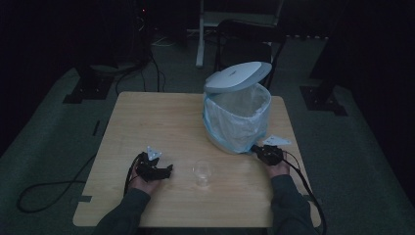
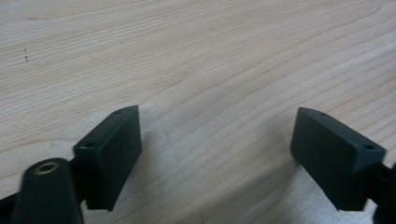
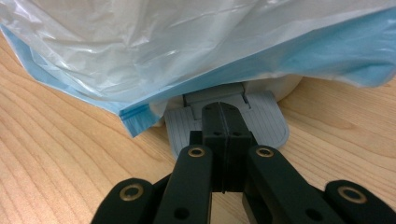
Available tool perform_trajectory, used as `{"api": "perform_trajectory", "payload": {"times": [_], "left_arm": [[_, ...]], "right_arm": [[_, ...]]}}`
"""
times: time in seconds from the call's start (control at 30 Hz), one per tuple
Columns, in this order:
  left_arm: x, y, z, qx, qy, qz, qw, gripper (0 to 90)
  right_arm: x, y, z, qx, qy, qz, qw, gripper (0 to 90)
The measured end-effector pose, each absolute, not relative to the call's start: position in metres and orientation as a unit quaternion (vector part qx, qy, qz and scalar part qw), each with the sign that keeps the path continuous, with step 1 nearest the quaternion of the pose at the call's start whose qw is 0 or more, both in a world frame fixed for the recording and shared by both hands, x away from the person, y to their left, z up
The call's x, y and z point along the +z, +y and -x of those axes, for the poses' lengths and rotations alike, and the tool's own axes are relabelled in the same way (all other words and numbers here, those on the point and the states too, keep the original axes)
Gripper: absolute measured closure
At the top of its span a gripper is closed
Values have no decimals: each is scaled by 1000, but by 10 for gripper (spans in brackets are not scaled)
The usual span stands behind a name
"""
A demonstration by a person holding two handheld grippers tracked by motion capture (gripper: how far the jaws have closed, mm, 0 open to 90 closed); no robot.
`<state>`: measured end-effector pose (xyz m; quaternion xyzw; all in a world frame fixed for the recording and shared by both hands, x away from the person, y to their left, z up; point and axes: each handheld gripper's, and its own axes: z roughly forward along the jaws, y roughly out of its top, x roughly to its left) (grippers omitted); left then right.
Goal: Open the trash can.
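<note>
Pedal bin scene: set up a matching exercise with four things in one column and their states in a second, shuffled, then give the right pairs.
1. bin lid
2. left tool
3. right tool
4. cup

a. shut, on the grey pedal
b. raised
c. open over bare table
d. clear, standing between the hands

Pairs: 1-b, 2-c, 3-a, 4-d

Bin on table at back right, cup before it, pedal under right claw
</note>
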<state>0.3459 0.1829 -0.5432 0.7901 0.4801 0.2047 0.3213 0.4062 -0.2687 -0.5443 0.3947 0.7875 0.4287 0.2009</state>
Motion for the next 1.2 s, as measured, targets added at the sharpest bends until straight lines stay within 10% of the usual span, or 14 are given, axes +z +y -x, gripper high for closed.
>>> {"api": "perform_trajectory", "payload": {"times": [0.3,1.2], "left_arm": [[-530,181,-337,194,461,-794,346,396],[-489,169,-314,170,413,-792,415,390]], "right_arm": [[-544,-268,-406,428,787,-395,203,900],[-544,-268,-406,428,789,-391,203,900]]}}
